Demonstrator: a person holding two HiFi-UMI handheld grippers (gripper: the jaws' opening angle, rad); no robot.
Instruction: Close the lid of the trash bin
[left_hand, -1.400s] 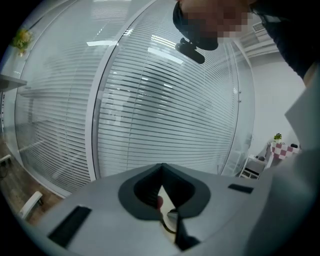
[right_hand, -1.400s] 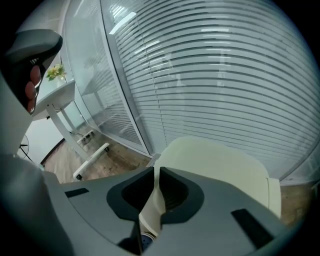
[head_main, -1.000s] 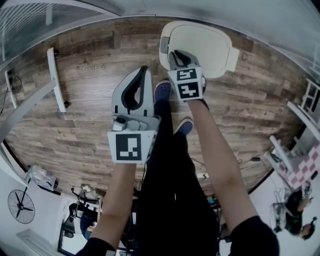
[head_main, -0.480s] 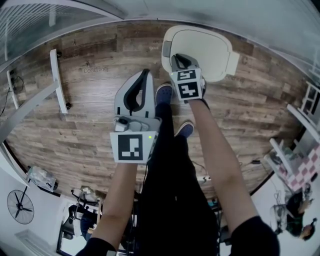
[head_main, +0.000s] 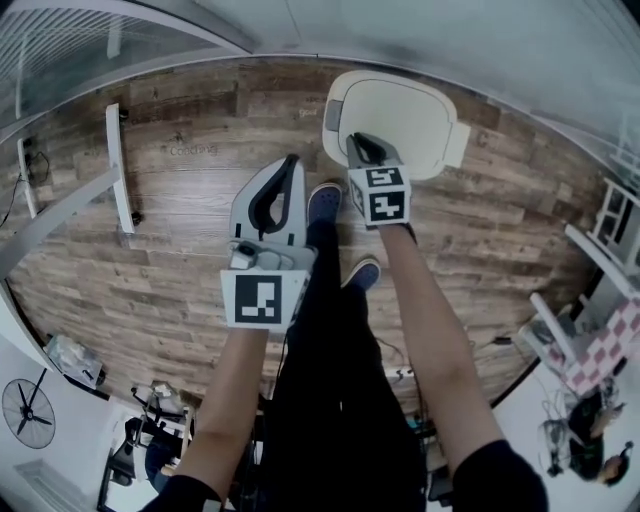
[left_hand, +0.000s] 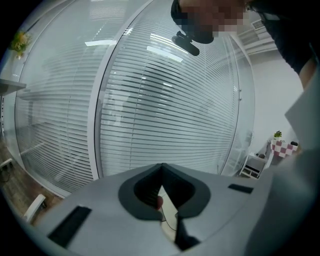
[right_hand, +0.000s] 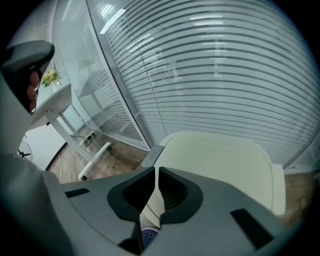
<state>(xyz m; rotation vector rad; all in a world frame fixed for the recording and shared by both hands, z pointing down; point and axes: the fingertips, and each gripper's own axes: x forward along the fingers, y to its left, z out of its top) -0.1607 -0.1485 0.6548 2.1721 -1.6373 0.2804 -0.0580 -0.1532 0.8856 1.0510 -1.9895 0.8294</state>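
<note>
The trash bin (head_main: 405, 110) stands on the wooden floor by the glass wall, its cream lid (right_hand: 220, 162) lying flat on top. A grey tab (right_hand: 151, 155) sticks out at the lid's left edge. My right gripper (head_main: 358, 141) points down at the lid's near left edge, jaws shut with nothing between them; in the right gripper view its tips (right_hand: 156, 171) meet just in front of the lid. My left gripper (head_main: 291, 161) hangs left of the bin, apart from it, over the floor. It (left_hand: 161, 166) faces the blinds with its jaws together and empty.
The person's blue shoes (head_main: 324, 200) stand just in front of the bin. A white table leg (head_main: 118, 165) lies on the floor at the left, and a white shelf (head_main: 605, 245) is at the right. Glass with blinds (left_hand: 165, 95) runs behind the bin.
Both grippers keep their places relative to the bin. Only the head view has drifted a little.
</note>
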